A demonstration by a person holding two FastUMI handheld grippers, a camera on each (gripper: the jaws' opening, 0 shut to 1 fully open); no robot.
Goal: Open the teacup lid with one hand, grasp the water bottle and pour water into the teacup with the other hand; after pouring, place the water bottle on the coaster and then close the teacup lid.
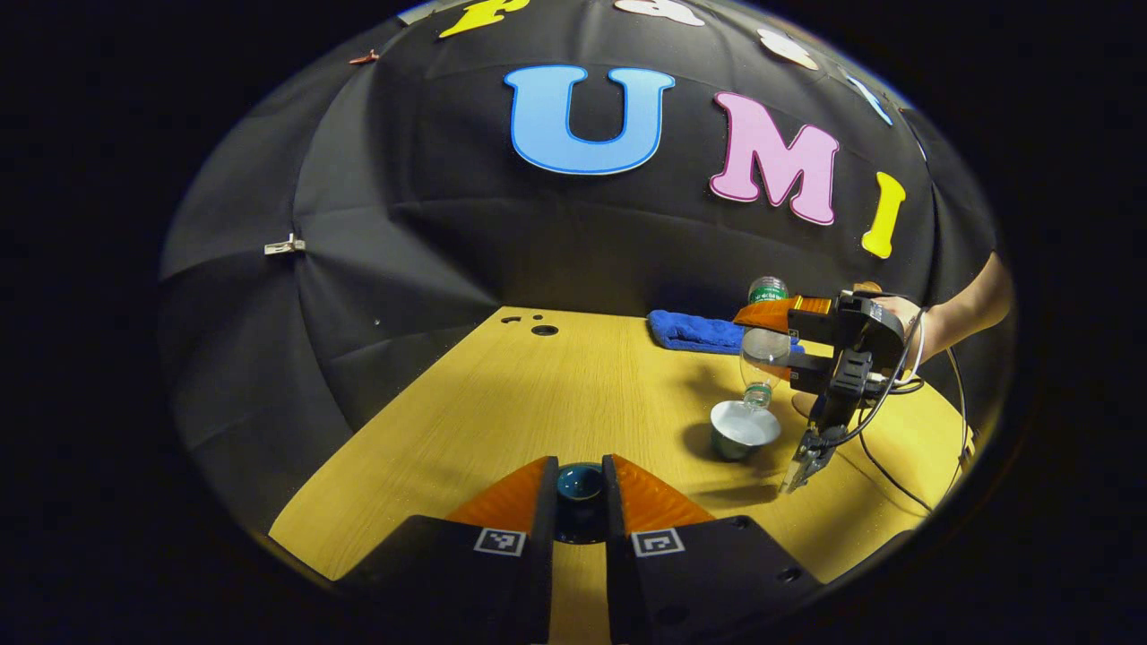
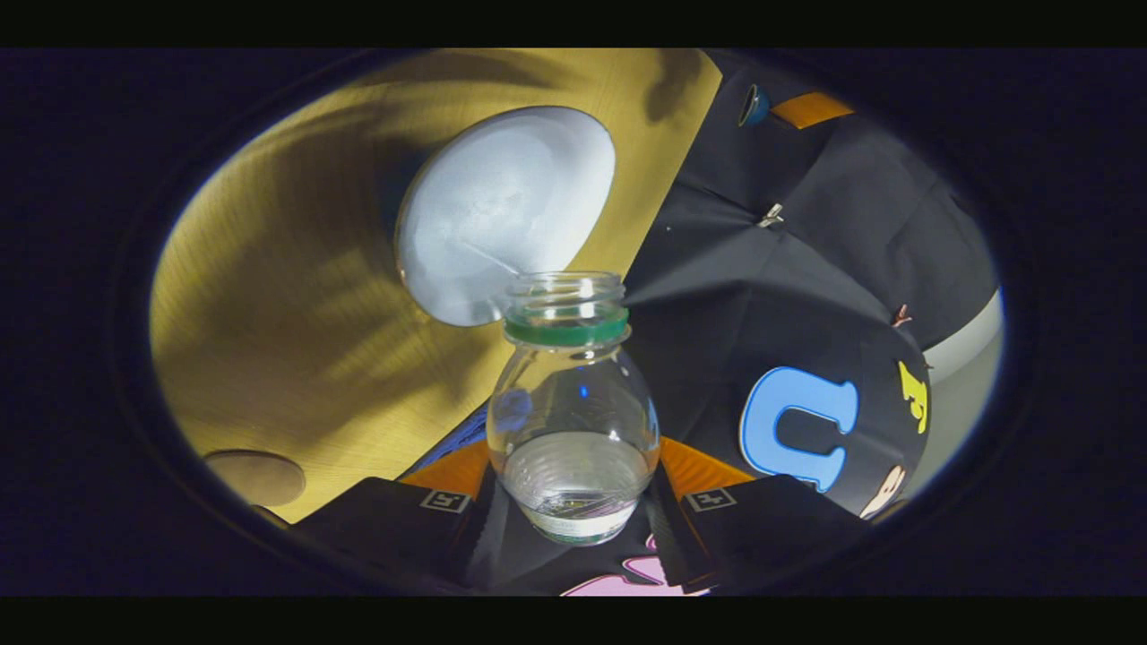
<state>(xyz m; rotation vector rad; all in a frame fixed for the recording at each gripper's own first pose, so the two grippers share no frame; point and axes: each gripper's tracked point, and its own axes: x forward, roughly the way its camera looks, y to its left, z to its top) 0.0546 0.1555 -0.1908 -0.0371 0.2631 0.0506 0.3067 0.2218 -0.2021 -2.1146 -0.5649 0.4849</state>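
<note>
In the left gripper view my left gripper (image 1: 578, 477) is low over the table's near edge, shut on the dark teal teacup lid (image 1: 580, 484). Farther right the open teacup (image 1: 744, 428), pale inside, stands on the wooden table (image 1: 538, 403). The right gripper (image 1: 778, 340), held by a hand, tips the clear water bottle (image 1: 763, 354) neck-down just above the cup. In the right gripper view my right gripper (image 2: 573, 506) is shut on the water bottle (image 2: 573, 403). Its uncapped mouth sits at the rim of the teacup (image 2: 506, 210). Some water shows inside the bottle.
A folded blue towel (image 1: 694, 331) lies at the table's back near the black wall. A round tan coaster (image 2: 255, 477) lies on the table beside the right gripper. Small holes (image 1: 544, 330) mark the far left of the tabletop. A cable (image 1: 883, 466) trails from the right gripper.
</note>
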